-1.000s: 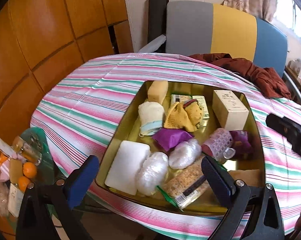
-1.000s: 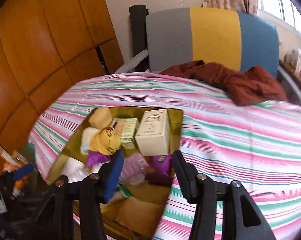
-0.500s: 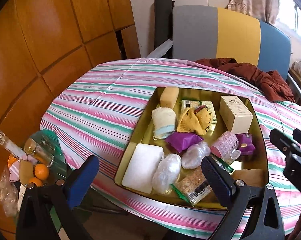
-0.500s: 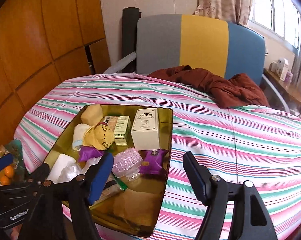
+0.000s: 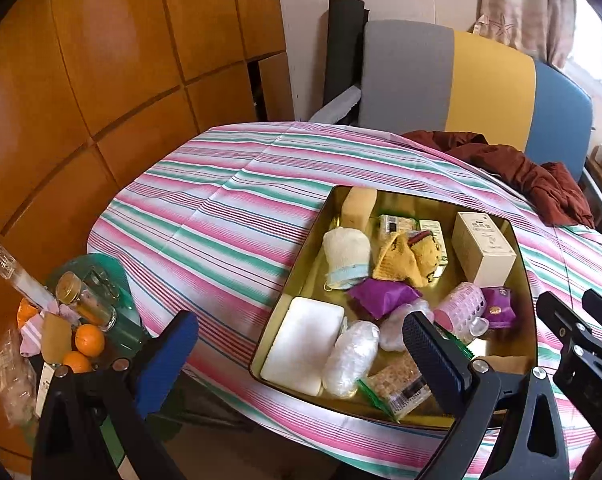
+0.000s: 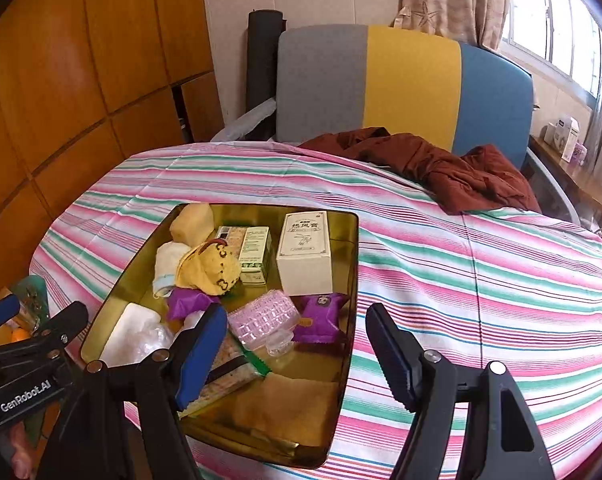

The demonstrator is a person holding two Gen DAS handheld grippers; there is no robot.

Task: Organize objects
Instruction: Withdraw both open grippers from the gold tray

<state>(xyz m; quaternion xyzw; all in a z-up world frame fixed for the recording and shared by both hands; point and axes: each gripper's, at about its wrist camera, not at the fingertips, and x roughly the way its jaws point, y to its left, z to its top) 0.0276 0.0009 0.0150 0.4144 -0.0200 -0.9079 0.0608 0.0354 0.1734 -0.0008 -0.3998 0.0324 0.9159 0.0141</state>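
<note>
A gold tray (image 5: 313,240) on the striped tablecloth holds a cream box (image 5: 483,248), a yellow cap (image 5: 409,256), a purple pouch (image 5: 381,294), a pink studded roller (image 5: 463,306), a white block (image 5: 303,344), clear plastic bundles (image 5: 351,358) and a tan sponge (image 5: 359,206). My left gripper (image 5: 301,356) hangs open above the tray's near-left corner, holding nothing. The right wrist view shows the same tray (image 6: 355,280), box (image 6: 305,252), cap (image 6: 209,268) and roller (image 6: 265,318). My right gripper (image 6: 297,352) stands open and empty over the tray's near-right edge.
A dark red garment (image 6: 441,164) lies at the table's far side, before a grey, yellow and blue chair (image 6: 381,88). Left of the table, a low green glass stand (image 5: 113,280) carries oranges and bottles. Wooden panels line the left wall. Bare striped cloth (image 6: 481,280) stretches right of the tray.
Both grippers have drawn back from the tray, so it looks smaller and farther. The right gripper's jaws have spread wider than a second ago. Nothing in the tray has moved.
</note>
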